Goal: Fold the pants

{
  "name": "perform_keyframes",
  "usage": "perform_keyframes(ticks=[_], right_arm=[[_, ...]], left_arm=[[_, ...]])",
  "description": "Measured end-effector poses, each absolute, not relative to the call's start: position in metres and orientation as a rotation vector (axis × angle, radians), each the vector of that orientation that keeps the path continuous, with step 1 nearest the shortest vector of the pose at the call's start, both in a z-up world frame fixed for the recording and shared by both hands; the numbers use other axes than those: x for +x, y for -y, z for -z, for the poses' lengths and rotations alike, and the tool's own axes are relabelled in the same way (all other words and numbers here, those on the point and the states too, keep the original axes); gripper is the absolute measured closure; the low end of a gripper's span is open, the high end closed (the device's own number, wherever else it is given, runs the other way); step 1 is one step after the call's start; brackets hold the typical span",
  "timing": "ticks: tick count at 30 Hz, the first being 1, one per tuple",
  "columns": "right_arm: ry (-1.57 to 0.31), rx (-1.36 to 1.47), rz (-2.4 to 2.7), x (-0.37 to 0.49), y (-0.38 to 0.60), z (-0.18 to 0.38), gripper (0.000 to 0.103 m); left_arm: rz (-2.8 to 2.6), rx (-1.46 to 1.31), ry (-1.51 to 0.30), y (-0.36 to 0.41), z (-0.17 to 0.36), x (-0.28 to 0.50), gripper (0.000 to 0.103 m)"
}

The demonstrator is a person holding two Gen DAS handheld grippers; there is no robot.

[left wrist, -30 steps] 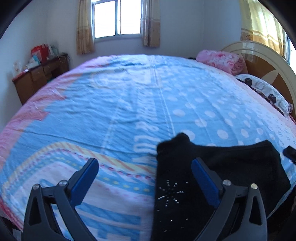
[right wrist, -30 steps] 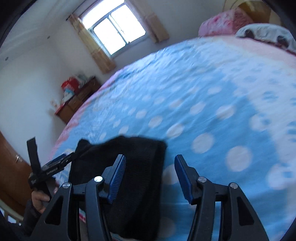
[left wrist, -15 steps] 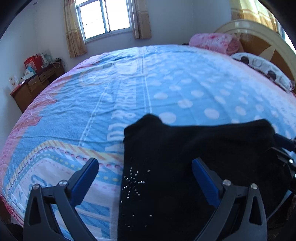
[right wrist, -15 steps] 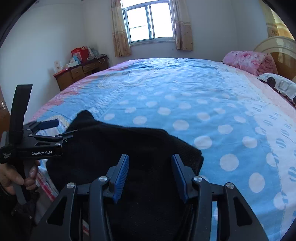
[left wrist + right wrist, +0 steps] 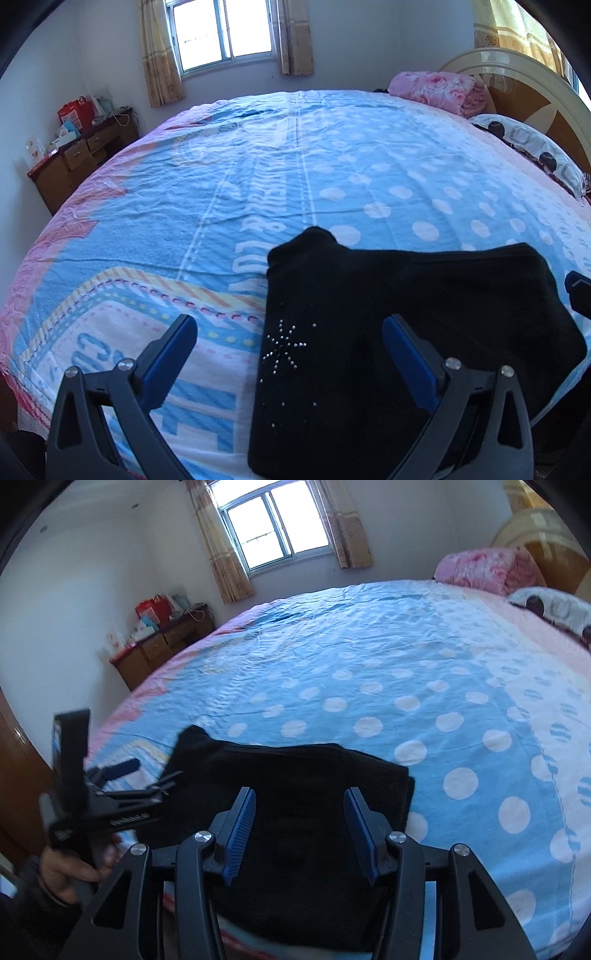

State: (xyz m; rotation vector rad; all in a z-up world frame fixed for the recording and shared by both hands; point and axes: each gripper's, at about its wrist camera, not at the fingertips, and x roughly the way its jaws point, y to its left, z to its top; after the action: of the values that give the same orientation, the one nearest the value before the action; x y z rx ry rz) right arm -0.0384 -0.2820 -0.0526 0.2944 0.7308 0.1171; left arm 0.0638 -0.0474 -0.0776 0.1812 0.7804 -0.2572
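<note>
Left wrist view: my left gripper [image 5: 288, 347] hangs wide open above folded black pants [image 5: 406, 325] near the bedspread's [image 5: 332, 177] edge; my right gripper [image 5: 300, 823] is opening, gripping nothing.
</note>
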Motion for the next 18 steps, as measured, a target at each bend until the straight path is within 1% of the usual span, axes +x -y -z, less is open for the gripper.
perform_keyframes(ticks=[4, 10, 13, 18], right_arm=[[-0.752, 0.432, -0.175, -0.050, 0.283, 0.041, 0.051], [-0.820, 0.606, -0.233, -0.065, 0.281, 0.041, 0.050], [-0.828, 0.583, -0.223, -0.071, 0.272, 0.036, 0.050], [-0.841, 0.398, -0.145, -0.078, 0.245, 0.025, 0.050]], left_arm=[[0.248, 0.159, -0.773, 0.042, 0.062, 0.052, 0.000], [0.214, 0.144, -0.766, 0.032, 0.046, 0.034, 0.000], [0.210, 0.150, -0.749, 0.030, 0.040, 0.024, 0.000], [0.214, 0.195, -0.707, 0.031, 0.032, 0.005, 0.000]])
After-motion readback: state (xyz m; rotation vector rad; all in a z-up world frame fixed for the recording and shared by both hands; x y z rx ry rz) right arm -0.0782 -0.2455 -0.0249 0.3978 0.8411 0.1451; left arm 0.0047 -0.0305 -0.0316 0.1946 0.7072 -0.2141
